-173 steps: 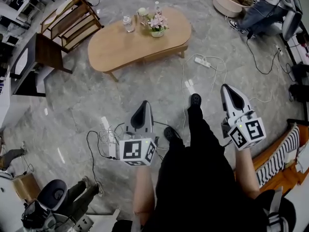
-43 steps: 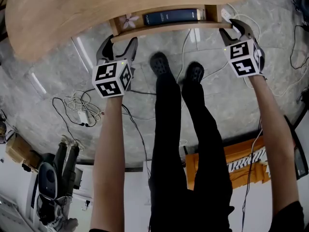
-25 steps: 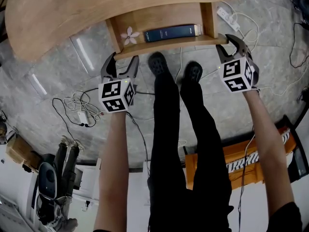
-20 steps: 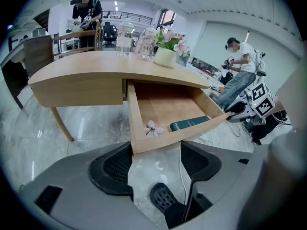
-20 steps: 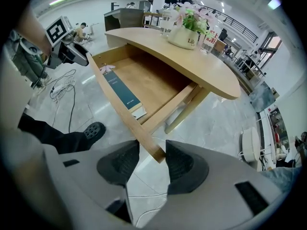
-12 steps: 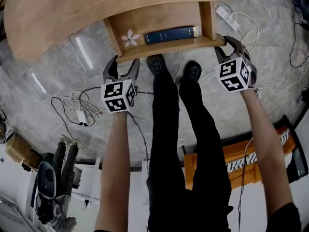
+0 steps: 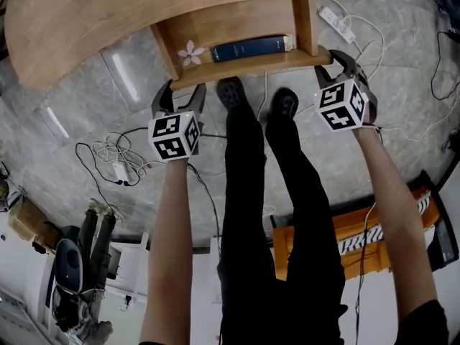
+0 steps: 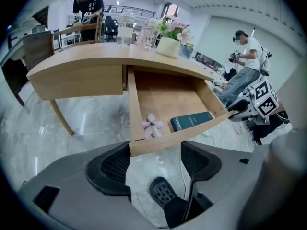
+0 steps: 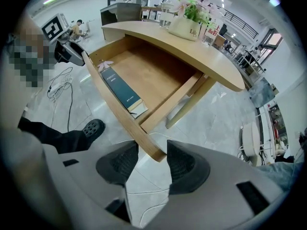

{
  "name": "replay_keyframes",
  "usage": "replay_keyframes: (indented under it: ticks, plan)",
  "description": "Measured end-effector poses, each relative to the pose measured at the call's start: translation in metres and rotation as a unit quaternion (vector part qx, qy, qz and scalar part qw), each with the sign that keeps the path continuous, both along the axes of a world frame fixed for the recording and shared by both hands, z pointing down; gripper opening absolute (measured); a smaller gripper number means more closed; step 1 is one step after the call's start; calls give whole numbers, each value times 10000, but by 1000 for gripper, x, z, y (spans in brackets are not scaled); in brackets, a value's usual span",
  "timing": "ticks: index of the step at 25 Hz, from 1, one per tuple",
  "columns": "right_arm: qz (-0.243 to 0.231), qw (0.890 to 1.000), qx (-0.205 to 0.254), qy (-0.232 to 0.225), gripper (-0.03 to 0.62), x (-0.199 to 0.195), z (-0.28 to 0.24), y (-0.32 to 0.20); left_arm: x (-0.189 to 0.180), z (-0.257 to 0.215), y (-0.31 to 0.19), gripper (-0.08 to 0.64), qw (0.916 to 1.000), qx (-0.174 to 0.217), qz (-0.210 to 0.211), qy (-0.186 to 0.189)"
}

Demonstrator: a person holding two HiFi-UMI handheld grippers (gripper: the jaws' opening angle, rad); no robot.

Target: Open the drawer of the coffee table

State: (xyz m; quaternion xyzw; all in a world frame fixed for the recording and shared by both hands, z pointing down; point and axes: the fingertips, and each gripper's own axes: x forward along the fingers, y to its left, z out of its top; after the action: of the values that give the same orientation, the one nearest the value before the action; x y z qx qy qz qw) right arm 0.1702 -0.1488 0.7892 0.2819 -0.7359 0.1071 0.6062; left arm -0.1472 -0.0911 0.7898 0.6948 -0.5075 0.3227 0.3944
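Beneath the surface of the coffee table (image 7: 86, 13), the drawer (image 7: 230, 24) now stands further out than a second ago, so we judge it nearly open; the jaws of our right gripper (image 7: 332, 62) pinch its front corner, while those of our left gripper (image 7: 180, 90) hang spread at the other.

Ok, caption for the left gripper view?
Open drawer holding a book and flower, front corner between the left gripper's jaws.

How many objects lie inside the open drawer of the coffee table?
2. A pink flower lies in the front left corner of the drawer; a dark book lies along the front panel, to its right. The back, under the tabletop, may hide more.
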Motion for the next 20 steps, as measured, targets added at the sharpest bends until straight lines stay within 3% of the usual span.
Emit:
replay_keyframes:
  ticks: [10, 13, 20]
  plan:
    - [699, 9972, 56, -240, 193, 31, -60, 10, -6, -41, 25, 357, 9989, -183, -383, -191]
    - [907, 9947, 105, -465, 193, 37, -93, 18, 2, -75, 32, 357, 9982, 49, -587, -97]
    - [1252, 9799, 406, -1499, 196, 21, -195, 23, 36, -187, 36, 357, 9905, 940, -986, 177]
